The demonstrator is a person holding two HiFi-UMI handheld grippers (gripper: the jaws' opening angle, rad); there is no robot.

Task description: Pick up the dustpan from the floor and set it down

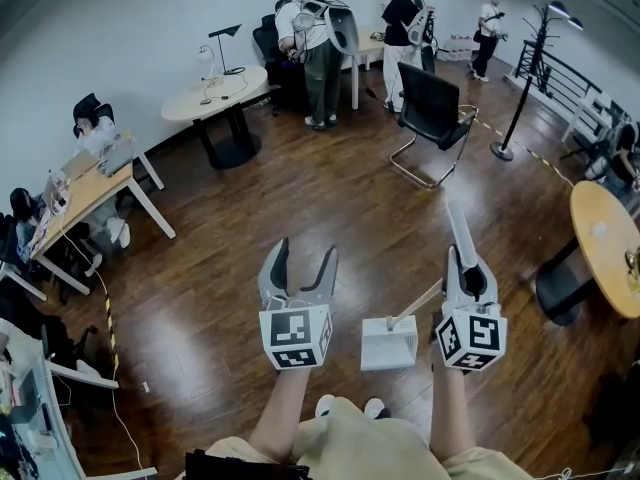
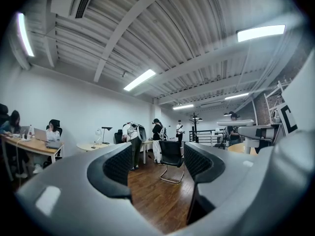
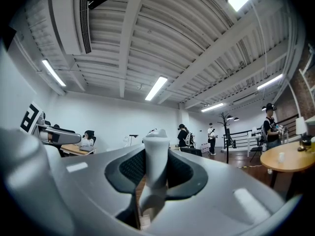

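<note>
Head view, clock face laid on it, 12 at the top.

- Right tool (image 1: 465, 268), at 4 o'clock: jaws together, clamped on the white handle (image 3: 156, 154) of the dustpan (image 1: 388, 344). In the right gripper view the handle stands upright between the two dark pads, and its rounded tip sticks up past them.
- The pan itself is a white, box-shaped scoop at 6 o'clock, between the two tools and just ahead of the person's white shoes (image 1: 325, 405). A thin shaft slants from the pan up to the right tool. I cannot tell whether the pan touches the wooden floor (image 1: 300, 188) or hangs just above it.
- Left tool (image 1: 306, 251), at 6 to 7 o'clock: jaws apart, nothing between them. The left gripper view shows only floor and the far room in the gap. It is just beside the pan, not touching it.
- Both tools point level, away from the person towards 12.

Surroundings:
- Black chair (image 1: 432, 108) on a metal frame at 1 o'clock, well apart from the tools.
- Pale round surface (image 1: 215, 96) with a lamp at 11 o'clock.
- Three people (image 1: 320, 38) standing at 12, by the far wall.
- Long surface (image 1: 85, 193) at 9 o'clock with seated people and laptops.
- Round wooden surface (image 1: 605, 243) at 3 o'clock.
- Black coat stand (image 1: 520, 88) at 2 o'clock.
</note>
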